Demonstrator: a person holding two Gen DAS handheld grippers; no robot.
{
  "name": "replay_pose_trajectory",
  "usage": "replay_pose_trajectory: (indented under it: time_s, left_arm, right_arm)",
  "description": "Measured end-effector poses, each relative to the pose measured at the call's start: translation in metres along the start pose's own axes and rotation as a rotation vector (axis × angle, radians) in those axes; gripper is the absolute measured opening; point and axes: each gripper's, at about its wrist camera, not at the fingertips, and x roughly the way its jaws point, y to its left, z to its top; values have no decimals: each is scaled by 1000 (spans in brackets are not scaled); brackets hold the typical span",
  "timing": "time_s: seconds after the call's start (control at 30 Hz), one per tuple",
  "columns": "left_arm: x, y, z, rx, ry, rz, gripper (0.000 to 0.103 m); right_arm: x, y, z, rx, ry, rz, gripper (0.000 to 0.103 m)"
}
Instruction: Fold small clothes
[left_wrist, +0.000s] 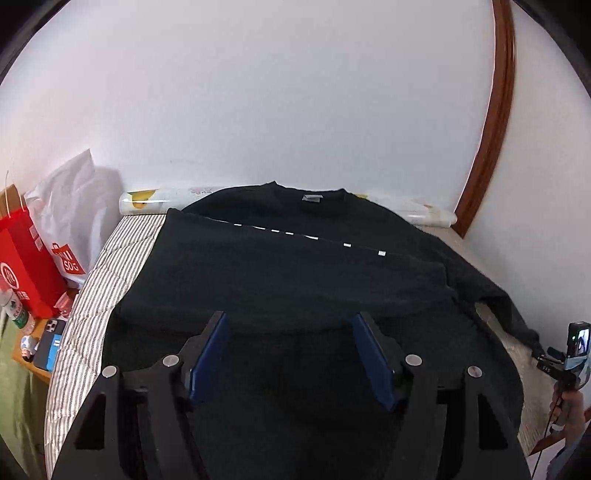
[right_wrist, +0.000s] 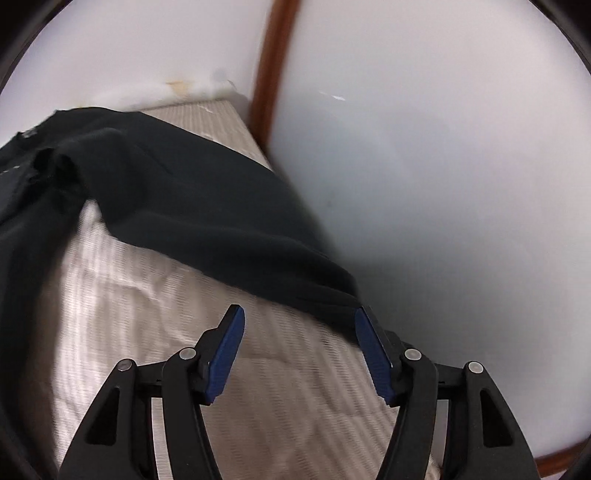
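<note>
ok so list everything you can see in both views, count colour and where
sweater: one, black, spread on the bed, one sleeve trailing to the right
bed cover: one, grey-white striped, under the sweater
paper roll: one, white with yellow print, along the wall behind the collar
shopping bag: one, red, left of the bed
plastic bag: one, white, behind the red bag
phone: one, dark, on the low table at left
left gripper: one, black with blue pads, open over the hem
right gripper: one, same colours, open by the sleeve end

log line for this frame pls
stage: left side folded | left gripper: open, over black sweater | right gripper: open, at right sleeve cuff | surface: striped bed
</note>
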Motion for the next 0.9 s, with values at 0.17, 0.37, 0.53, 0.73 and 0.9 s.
replay_pose_trajectory:
  time_s: [0.17,0.37,0.53,0.73,0.9]
  left_arm:
    - [4,-7,1,-4,16,31,67]
    - [12,-2,5,-62,40,31,67]
    - [6,1,6,-72,31,36,67]
    - [-11,18,4,-64,10,80,67]
    - [-27,46,1,-108,0,104,67]
  right_arm:
    - [14,-13,4,21,-15,-9,71]
    - [22,-15,17,14,-14,18,72]
    - [15,-4,15,-44,-43,35,13]
    - [-6,-16,35,12,-108,18,10]
    - [-54,-31,75,79,-232,-9,10]
